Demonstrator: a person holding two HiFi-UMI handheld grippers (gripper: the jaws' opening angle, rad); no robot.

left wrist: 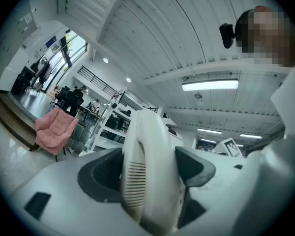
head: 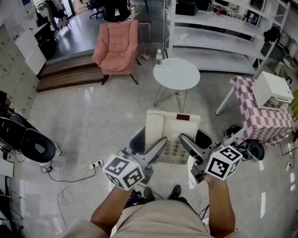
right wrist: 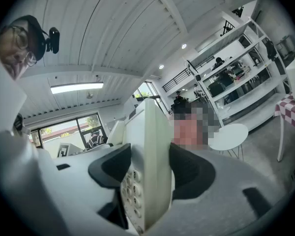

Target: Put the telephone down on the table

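Observation:
A white desk telephone (head: 171, 128) is held in the air between both grippers, over the floor and short of the round white table (head: 177, 74). My left gripper (head: 150, 145) is shut on the telephone's left side, where the handset lies. In the left gripper view the handset (left wrist: 142, 146) fills the gap and both dark pads (left wrist: 102, 173) press on it. My right gripper (head: 196, 144) is shut on the telephone's right edge. The right gripper view shows the keypad (right wrist: 132, 193) side clamped between the pads (right wrist: 192, 173). The telephone's underside is hidden.
A pink armchair (head: 118, 46) stands beyond the round table, white shelving (head: 223, 24) at the back right. A checkered-cloth table (head: 260, 118) with a white box is at the right. A black bag (head: 30, 143) lies at the left, with a power strip and cables (head: 97, 164) on the floor near it.

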